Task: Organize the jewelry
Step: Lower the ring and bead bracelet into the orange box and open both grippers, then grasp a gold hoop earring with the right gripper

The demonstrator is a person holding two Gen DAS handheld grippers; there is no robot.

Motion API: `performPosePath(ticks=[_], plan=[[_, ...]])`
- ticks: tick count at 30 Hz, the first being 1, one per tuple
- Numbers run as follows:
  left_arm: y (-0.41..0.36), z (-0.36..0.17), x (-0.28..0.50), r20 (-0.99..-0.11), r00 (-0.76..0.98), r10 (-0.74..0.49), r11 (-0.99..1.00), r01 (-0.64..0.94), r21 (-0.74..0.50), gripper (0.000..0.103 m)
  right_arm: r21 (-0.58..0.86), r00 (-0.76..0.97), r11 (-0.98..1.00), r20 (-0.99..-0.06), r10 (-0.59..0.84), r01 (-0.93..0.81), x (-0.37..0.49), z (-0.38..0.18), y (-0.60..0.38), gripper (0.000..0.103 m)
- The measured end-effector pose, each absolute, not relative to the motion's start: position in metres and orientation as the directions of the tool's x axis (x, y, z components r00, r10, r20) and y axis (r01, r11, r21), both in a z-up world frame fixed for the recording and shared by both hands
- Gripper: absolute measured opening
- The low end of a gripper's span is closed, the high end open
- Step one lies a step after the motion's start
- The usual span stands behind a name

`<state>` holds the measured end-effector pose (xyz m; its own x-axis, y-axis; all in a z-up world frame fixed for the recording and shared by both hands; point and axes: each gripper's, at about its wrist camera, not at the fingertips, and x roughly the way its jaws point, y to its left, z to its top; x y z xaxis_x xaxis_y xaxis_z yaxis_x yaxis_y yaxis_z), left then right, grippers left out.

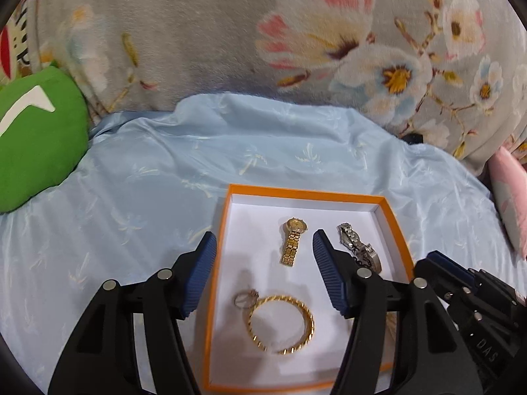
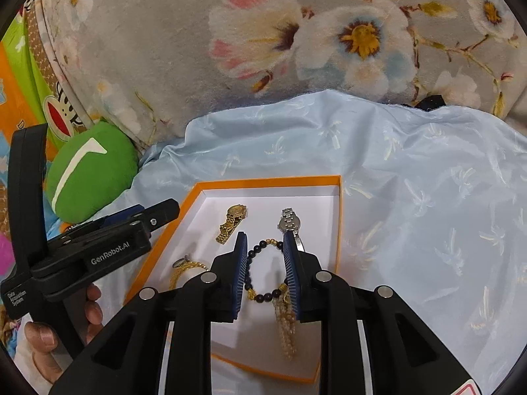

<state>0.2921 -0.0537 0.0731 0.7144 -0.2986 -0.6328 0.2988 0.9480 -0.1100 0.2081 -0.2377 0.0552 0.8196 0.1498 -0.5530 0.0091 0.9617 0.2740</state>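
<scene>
An orange box (image 1: pixel 220 263) with a white floor lies on a light blue sheet; it also shows in the right wrist view (image 2: pixel 339 230). In it lie a gold watch (image 1: pixel 293 240), a silver watch (image 1: pixel 354 240), a gold twisted bangle (image 1: pixel 280 324) and a small ring (image 1: pixel 243 298). The right wrist view adds a dark bead bracelet (image 2: pixel 260 250) and a pale bead strand (image 2: pixel 287 329). My left gripper (image 1: pixel 263 273) is open and empty above the box. My right gripper (image 2: pixel 265 265) is open over the dark bracelet, jaws on either side of it.
A green cushion (image 1: pixel 36 138) lies at the left on the sheet (image 1: pixel 148 171). A floral blanket (image 1: pixel 230 33) rises behind. A pink item (image 1: pixel 510 197) sits at the right edge. A hand (image 2: pixel 42 339) holds the left gripper.
</scene>
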Motion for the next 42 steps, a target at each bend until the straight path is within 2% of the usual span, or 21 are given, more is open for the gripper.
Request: performPosePath(ticks=[7, 11, 18, 21, 23, 24, 30, 42], plan=[[-0.011, 0.074, 0.208, -0.620, 0.742, -0.256, 0.957, 0.285, -0.054, 0.061, 0.250, 0.831, 0.968, -0.545, 0.111, 0.035, 0.115, 0.053, -0.236, 0.025], [0.011, 0.053, 0.155, -0.659, 0.705, -0.262, 0.956, 0.284, -0.077, 0.061, 0.218, 0.814, 0.972, -0.578, 0.058, 0.086, 0.058, 0.035, -0.233, 0.027], [0.016, 0.010, 0.074, -0.724, 0.633, -0.272, 0.949, 0.301, -0.093, 0.061, 0.262, 0.748, 0.956, -0.659, 0.078, 0.131, -0.011, -0.007, -0.225, 0.027], [0.009, 0.007, 0.054, -0.730, 0.621, -0.285, 0.942, 0.324, -0.091, 0.062, 0.274, 0.736, 0.954, -0.669, 0.098, 0.123, -0.024, -0.013, -0.217, 0.027], [0.006, 0.008, 0.043, -0.721, 0.629, -0.291, 0.939, 0.331, -0.090, 0.071, 0.280, 0.740, 0.953, -0.664, 0.107, 0.113, -0.030, -0.012, -0.210, 0.027], [0.005, 0.007, 0.040, -0.722, 0.623, -0.300, 0.936, 0.337, -0.097, 0.073, 0.284, 0.740, 0.953, -0.664, 0.112, 0.110, -0.031, -0.013, -0.208, 0.027], [-0.010, 0.007, 0.025, -0.717, 0.640, -0.277, 0.931, 0.363, -0.035, 0.073, 0.269, 0.720, 0.959, -0.683, 0.123, 0.092, -0.025, -0.015, -0.191, 0.027], [-0.007, 0.003, 0.029, -0.732, 0.617, -0.289, 0.932, 0.358, -0.066, 0.073, 0.206, 0.688, 0.972, -0.722, 0.071, 0.116, -0.014, -0.019, -0.178, 0.024]])
